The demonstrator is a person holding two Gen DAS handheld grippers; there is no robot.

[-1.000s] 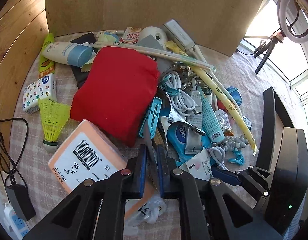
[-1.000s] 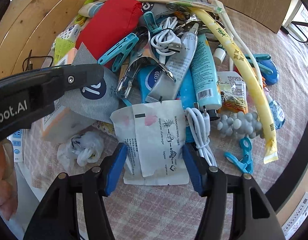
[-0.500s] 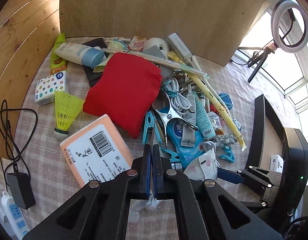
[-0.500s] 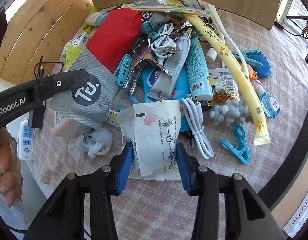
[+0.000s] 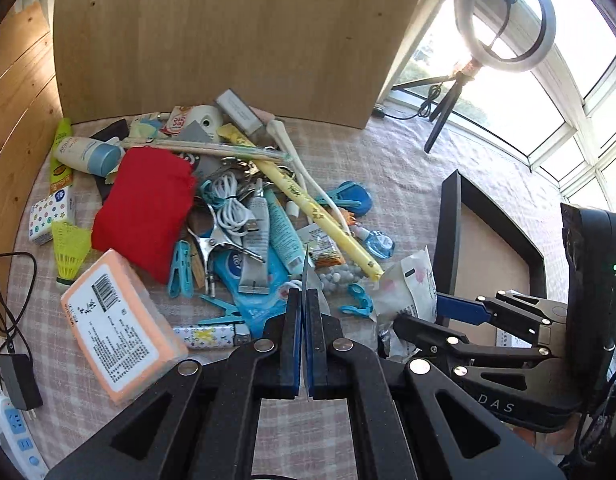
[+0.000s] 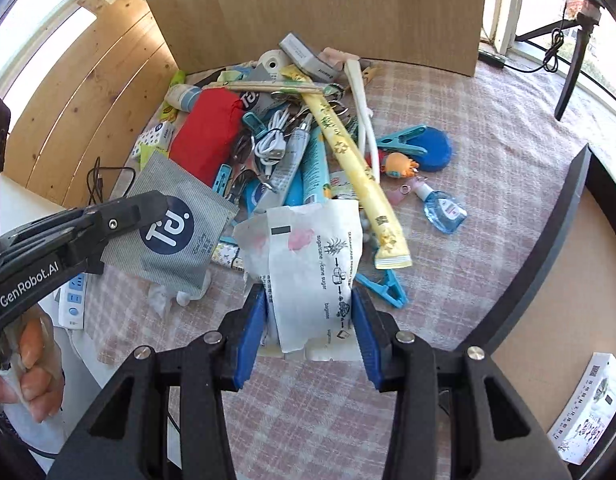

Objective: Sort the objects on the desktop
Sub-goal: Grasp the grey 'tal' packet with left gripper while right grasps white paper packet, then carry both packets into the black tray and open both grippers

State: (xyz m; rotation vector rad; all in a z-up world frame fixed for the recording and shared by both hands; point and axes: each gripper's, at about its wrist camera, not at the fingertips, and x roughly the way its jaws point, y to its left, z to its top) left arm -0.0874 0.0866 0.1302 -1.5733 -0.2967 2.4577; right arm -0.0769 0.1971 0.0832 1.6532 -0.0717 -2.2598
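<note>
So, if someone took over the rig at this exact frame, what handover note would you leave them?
Left gripper: shut on the grey sachet, held clear of the pile.
Right gripper: jaws have just been closing; now shut on the white paper packet, lifted off the checked tablecloth.
Black tray: to the right; one white box shows in it.
Done: two flat packets picked up.
Left: place both, then sort the pile, including the red pouch, white cable, yellow tube and orange pack.

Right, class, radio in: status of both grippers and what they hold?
Left gripper shut on grey sachet. Right gripper shut on white paper packet. Both lifted off clutter pile.
</note>
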